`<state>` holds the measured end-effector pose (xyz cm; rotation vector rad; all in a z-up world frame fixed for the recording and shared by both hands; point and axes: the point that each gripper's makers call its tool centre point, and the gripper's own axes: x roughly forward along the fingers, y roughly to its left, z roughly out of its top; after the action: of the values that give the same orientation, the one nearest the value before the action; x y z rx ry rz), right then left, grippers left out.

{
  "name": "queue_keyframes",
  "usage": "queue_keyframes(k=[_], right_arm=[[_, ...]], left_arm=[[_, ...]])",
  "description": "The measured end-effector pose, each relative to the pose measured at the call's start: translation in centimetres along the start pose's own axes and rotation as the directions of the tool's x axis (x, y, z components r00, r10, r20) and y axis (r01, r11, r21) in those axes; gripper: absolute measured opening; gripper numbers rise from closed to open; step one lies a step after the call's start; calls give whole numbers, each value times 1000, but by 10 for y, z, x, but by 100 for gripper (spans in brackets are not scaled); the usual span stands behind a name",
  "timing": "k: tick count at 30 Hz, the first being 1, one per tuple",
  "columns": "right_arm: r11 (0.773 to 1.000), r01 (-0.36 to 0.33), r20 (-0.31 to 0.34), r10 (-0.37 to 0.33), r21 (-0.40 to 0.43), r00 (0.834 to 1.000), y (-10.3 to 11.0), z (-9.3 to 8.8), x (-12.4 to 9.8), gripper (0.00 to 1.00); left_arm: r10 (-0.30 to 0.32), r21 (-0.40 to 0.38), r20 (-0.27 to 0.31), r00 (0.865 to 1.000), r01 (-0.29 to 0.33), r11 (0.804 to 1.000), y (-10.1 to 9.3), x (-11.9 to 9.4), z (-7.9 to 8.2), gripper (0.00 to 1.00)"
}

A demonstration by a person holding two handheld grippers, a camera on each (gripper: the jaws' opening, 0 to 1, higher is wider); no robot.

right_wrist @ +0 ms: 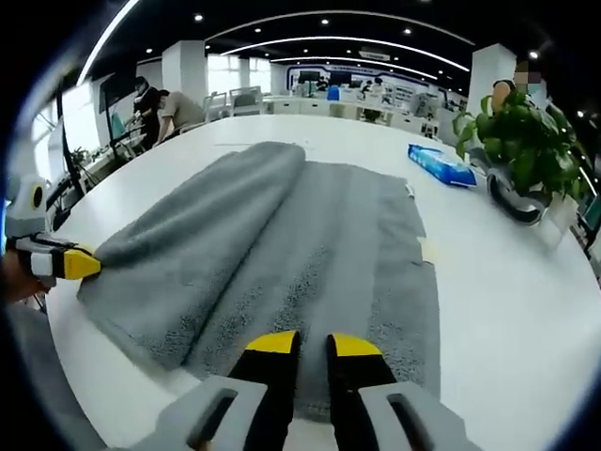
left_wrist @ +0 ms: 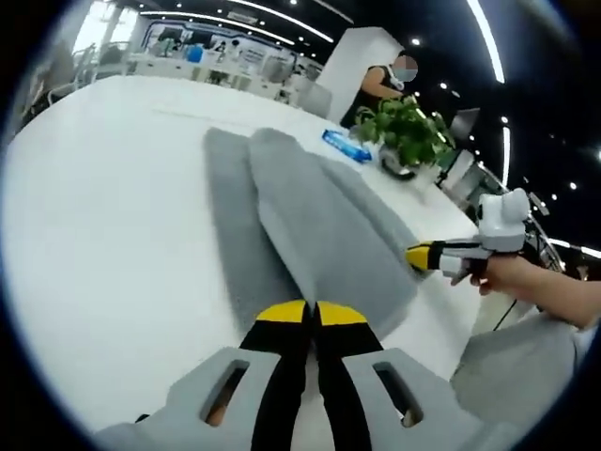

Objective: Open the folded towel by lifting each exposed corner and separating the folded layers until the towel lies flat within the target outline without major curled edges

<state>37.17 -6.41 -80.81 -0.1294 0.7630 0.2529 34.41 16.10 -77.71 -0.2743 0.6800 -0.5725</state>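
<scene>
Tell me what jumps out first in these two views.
The grey towel dominates, spread over the white table with one layer still folded over along its length. Both grippers pinch its near edge: the left gripper at one corner, the right gripper at the other. Beyond it sit a potted plant and a blue packet near the table's far side.

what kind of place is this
Probably an open-plan office or lab: rows of desks under ceiling strip lights, a long white table bearing a grey terry towel and a potted green plant.
</scene>
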Motion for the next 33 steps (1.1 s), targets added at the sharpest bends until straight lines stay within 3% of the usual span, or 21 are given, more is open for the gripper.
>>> queue_keyframes(k=[10, 22, 29, 33], right_arm=[[1000, -5, 5, 5, -7, 1000, 1, 0, 0, 8], [1000, -7, 12, 8, -17, 1000, 2, 0, 0, 7], [997, -16, 15, 17, -73, 1000, 3, 0, 0, 6], [994, -30, 0, 30, -101, 1000, 5, 0, 0, 4]], left_arm=[[138, 1, 33, 990, -138, 990, 50, -27, 18, 1], [227, 5, 26, 974, -227, 974, 88, -46, 15, 1], [272, -26, 15, 962, -272, 962, 107, -55, 15, 1], [322, 51, -2, 947, -321, 946, 115, -59, 14, 2]])
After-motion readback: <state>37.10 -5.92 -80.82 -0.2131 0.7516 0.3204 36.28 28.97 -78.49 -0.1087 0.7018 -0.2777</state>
